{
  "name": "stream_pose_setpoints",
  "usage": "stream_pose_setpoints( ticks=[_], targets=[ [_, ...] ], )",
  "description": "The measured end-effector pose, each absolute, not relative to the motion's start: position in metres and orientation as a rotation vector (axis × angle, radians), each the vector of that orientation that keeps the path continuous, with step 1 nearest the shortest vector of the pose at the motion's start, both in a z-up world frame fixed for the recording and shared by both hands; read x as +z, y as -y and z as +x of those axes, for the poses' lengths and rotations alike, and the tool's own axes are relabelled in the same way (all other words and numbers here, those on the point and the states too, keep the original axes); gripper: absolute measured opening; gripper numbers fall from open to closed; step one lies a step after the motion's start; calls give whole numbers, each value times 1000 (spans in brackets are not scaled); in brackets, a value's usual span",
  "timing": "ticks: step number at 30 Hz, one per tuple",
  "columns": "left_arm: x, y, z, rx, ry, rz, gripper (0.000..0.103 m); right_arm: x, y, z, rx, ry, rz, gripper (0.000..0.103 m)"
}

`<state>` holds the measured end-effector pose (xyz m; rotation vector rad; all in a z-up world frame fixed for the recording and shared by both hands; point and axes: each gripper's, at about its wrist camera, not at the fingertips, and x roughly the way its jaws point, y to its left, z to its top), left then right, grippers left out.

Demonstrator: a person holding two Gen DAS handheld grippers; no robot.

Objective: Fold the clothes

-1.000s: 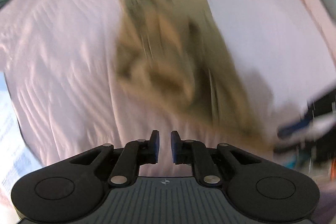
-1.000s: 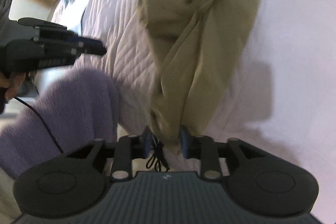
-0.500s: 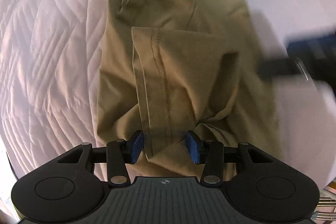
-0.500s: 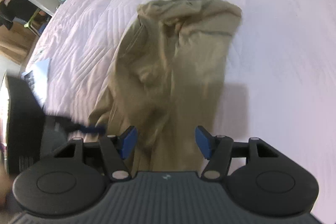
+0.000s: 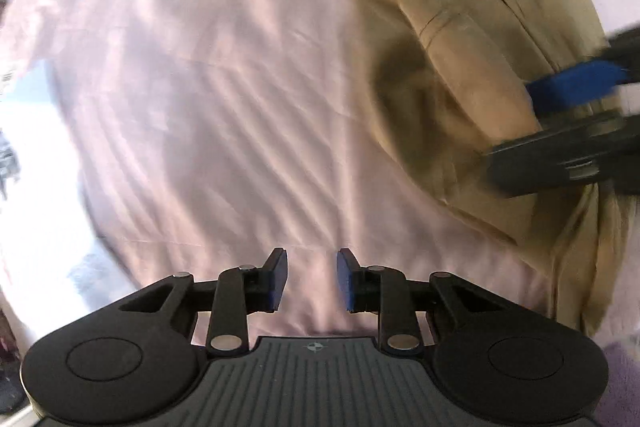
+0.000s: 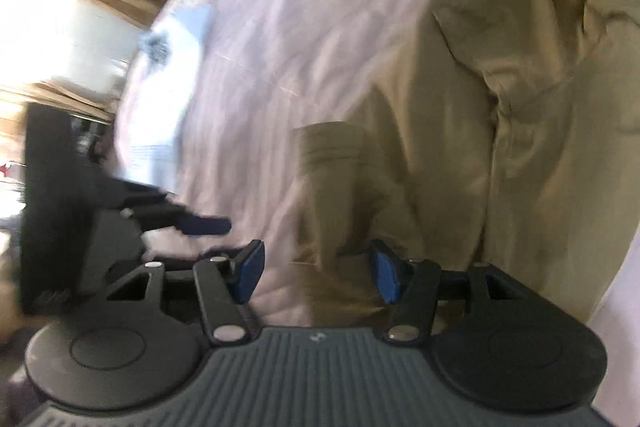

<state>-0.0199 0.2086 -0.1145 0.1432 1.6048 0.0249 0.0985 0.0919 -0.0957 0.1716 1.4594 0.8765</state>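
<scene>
Hovering grippers (both gaping) flank khaki trousers [image 6: 500, 147].

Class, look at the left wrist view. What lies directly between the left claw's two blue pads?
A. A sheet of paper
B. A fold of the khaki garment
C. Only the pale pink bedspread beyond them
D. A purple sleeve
C: the left claw stands open with nothing gripped, only the pink bedspread showing through the gap; the khaki garment lies off to the right.
</scene>
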Motion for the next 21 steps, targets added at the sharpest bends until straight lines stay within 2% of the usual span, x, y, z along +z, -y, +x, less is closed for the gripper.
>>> stream_pose_setpoints(
  ticks=[6, 11, 15, 21],
  targets=[
    [-61, -219, 47, 104, -1323, -39, 34, -57, -63, 152, 565, -1171, 128, 60],
    [-32, -192, 117, 25, -1143, -89, 42, -79, -77, 174, 484, -1088, 71, 60],
    [-26, -162, 165, -82, -1076, -65, 48, -98, -82, 167, 447, -1029, 85, 59],
    [-63, -158, 162, -186, -1181, -39, 48, -125, -92, 156, 413, -1052, 24, 56]
  ],
)
